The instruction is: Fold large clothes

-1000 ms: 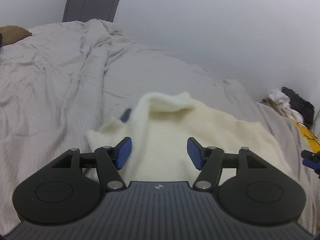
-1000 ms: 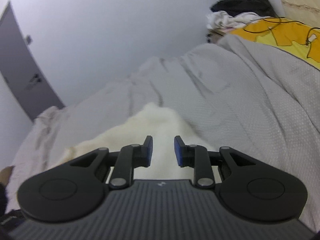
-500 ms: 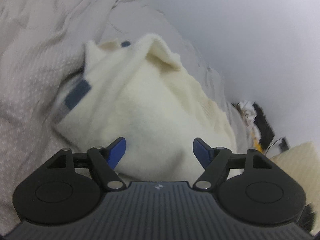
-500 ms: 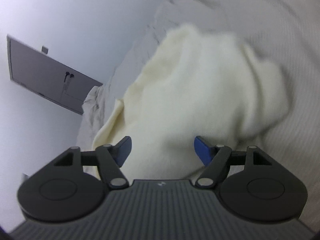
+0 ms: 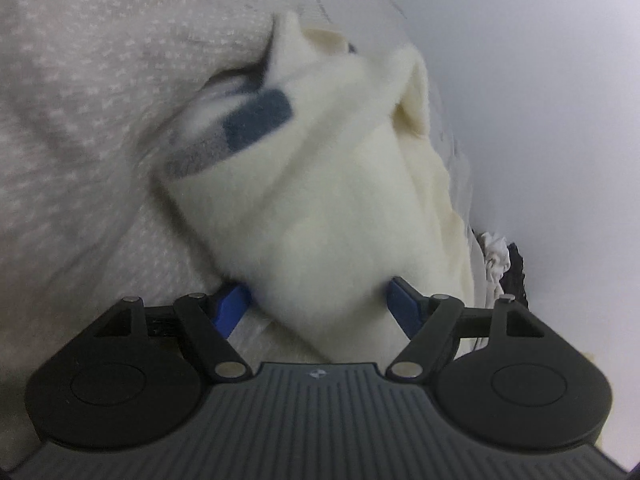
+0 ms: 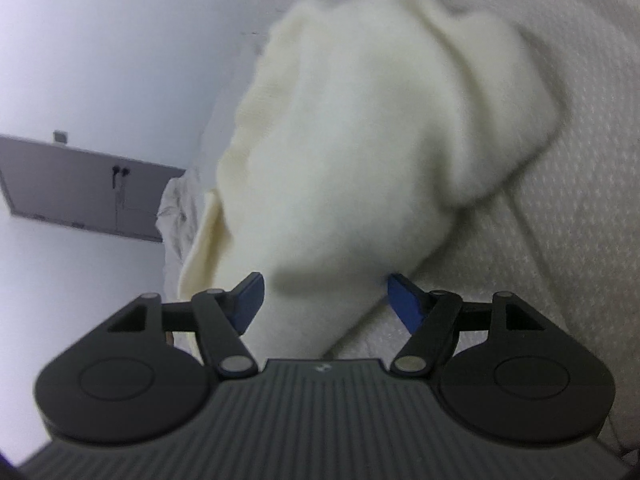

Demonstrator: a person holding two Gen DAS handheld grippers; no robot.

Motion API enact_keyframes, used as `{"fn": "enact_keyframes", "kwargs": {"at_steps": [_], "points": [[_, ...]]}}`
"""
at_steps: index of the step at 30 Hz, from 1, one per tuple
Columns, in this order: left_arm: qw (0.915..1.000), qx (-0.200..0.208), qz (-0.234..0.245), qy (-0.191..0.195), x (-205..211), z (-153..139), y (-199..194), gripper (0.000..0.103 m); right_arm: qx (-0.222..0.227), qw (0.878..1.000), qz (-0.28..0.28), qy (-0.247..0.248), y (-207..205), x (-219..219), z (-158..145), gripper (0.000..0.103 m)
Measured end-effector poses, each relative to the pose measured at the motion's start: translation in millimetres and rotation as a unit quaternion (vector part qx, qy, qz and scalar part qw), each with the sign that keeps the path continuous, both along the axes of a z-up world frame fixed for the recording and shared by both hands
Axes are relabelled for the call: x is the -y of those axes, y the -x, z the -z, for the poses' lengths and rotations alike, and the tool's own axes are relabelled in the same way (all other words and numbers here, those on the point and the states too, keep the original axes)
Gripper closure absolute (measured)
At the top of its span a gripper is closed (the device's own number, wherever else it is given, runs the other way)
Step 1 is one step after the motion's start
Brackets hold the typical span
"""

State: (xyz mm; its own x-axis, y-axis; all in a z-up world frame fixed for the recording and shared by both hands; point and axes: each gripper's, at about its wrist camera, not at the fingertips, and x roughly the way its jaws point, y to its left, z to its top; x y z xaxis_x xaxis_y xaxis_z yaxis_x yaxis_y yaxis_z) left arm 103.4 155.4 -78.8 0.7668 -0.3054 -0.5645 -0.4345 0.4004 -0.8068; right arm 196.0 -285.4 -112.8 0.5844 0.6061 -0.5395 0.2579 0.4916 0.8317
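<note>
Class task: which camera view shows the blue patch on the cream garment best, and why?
The left wrist view. The blue patch lies in plain sight on the cream garment, beyond the open left tool. The right wrist view shows only plain cream fabric; no patch is visible there.

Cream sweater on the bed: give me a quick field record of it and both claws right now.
garment: cream sweater, bunched, lying on the bedspread
marking: blue and grey stripe near its far left edge
left claw: open, fingers either side of the near sweater edge
right claw: open, fabric between the fingers
grip: neither is closed on the fabric
image: motion blur in both views
background: grey door
</note>
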Motion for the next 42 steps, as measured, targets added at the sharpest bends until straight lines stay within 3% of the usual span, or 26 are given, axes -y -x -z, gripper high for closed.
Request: {"fn": "enact_keyframes", "kwargs": {"at_steps": [6, 16, 19, 21, 26, 32, 36, 42], "points": [[0.9994, 0.010, -0.032, -0.012, -3, 3, 3, 0.026, 0.002, 0.999, 0.046, -0.002, -7, 8, 10, 0.039], [0.9957, 0.012, -0.092, -0.011, -23, -3, 21, 0.042, -0.015, 0.989, 0.147, -0.027, 7, 34, 13, 0.039], [0.9949, 0.012, -0.098, -0.017, -26, -6, 24, 0.046, -0.008, 0.983, 0.185, 0.002, 15, 44, 4, 0.050], [0.9944, 0.012, -0.103, -0.020, -27, -6, 28, 0.048, -0.022, 0.981, 0.191, -0.015, 16, 49, 9, 0.057], [0.9932, 0.014, -0.113, -0.026, -20, -13, 44, 0.051, -0.025, 0.979, 0.200, -0.010, 23, 54, 8, 0.063], [0.9934, 0.011, -0.110, -0.029, -18, -14, 43, 0.050, -0.026, 0.980, 0.199, -0.010, 28, 59, 10, 0.062], [0.9961, 0.002, -0.087, -0.017, -12, -10, 35, 0.039, -0.032, 0.982, 0.183, -0.022, 26, 55, 11, 0.051], [0.9973, 0.002, -0.070, 0.020, -9, -3, 31, 0.032, -0.047, 0.988, 0.132, -0.060, 17, 36, 21, 0.041]]}}
